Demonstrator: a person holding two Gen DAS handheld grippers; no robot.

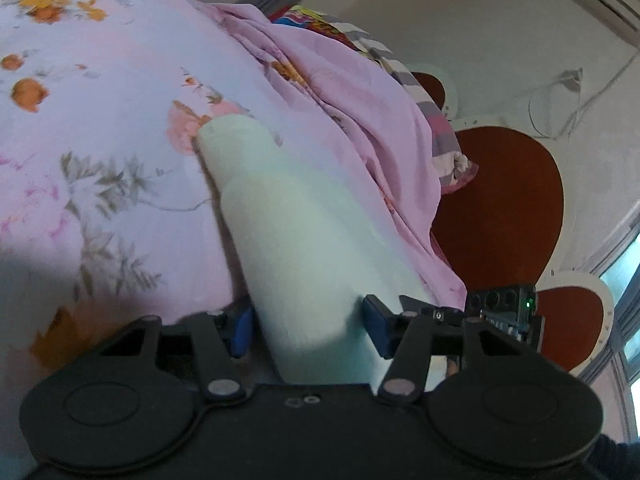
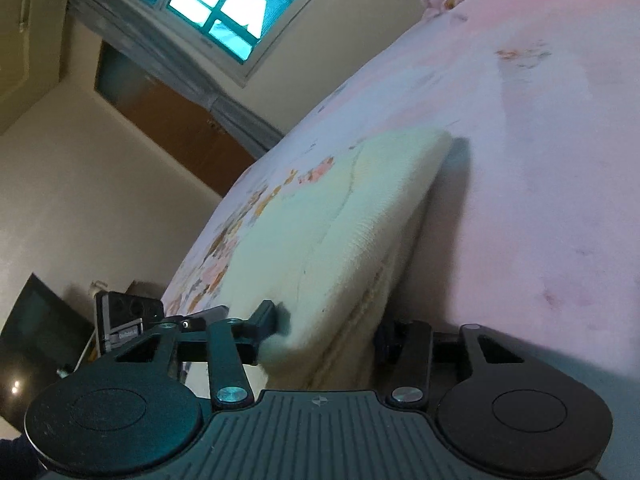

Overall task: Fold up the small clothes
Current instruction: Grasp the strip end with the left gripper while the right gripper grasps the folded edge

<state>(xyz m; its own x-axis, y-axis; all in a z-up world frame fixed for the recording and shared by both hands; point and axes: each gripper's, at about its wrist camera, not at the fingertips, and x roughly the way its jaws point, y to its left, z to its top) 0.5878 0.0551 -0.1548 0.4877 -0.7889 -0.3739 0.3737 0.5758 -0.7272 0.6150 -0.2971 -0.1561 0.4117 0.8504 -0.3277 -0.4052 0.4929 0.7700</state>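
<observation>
While the pale mint-green knitted garment (image 1: 296,240) lies on the pink floral bedsheet (image 1: 100,120), I have my left gripper (image 1: 308,332) at its near end, blue pads on either side of the cloth; whether they pinch it or merely flank it I cannot tell. Moving rightward, my right gripper (image 2: 324,336) straddles the other near corner, one pad against the upper face and the other under the raised edge, yet blur keeps me from calling that a firm grasp either. To fold well, I judge both corners should be clamped fully, lifted level together, and carried over so the edges meet squarely, without dragging the sheet. Beyond lie a crumpled pink quilt (image 1: 340,92) and a rust-red padded headboard (image 1: 504,208). No container shows in either view.
</observation>
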